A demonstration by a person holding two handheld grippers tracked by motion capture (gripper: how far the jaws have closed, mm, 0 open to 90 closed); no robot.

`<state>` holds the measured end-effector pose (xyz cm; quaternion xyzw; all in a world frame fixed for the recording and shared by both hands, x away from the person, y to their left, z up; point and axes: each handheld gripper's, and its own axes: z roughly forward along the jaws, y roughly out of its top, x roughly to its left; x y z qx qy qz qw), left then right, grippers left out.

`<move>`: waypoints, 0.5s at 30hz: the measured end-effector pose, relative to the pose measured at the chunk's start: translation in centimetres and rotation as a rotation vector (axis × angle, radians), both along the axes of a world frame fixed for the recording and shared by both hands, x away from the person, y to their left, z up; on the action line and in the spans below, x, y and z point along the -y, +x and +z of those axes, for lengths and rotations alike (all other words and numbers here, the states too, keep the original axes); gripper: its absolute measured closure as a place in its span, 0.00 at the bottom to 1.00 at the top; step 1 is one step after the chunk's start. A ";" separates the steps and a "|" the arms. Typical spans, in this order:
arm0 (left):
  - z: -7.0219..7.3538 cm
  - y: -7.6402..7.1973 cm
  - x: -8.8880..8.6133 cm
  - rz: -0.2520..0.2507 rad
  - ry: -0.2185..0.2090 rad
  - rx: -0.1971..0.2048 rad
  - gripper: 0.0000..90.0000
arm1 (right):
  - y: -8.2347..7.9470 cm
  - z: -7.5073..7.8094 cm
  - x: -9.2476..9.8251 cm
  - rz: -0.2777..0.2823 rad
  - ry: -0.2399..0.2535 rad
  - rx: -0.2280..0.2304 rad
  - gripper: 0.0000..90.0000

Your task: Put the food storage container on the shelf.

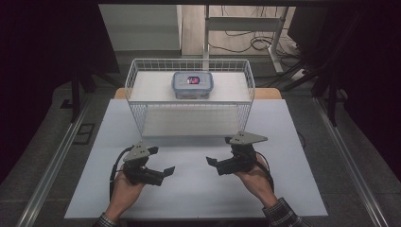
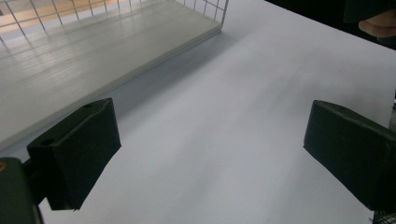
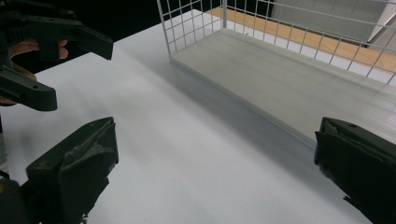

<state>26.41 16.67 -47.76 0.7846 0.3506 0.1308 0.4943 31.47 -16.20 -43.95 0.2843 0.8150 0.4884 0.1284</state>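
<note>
Both grippers rest low over the white table (image 1: 198, 194), well short of the wire basket (image 1: 189, 101). The left gripper (image 1: 163, 171) has its jaws spread wide with nothing between them; the right gripper (image 1: 215, 164) is likewise spread and empty. The lidded plastic box (image 1: 192, 84) sits on the basket's upper shelf, toward the back. To reach it cleanly, I'd say, the hands should rise above the wire rim first, then close in on the box's two short ends evenly.
</note>
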 end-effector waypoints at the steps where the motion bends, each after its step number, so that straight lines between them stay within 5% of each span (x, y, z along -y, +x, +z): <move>1: -0.1 -0.1 0.0 -0.001 -0.002 -0.002 0.04 | -0.1 -0.1 0.1 -0.002 -0.002 0.000 0.00; 15: -1.3 -1.4 -0.1 -0.004 0.020 -0.010 0.04 | -1.6 -1.8 1.1 -0.021 -0.048 -0.003 0.00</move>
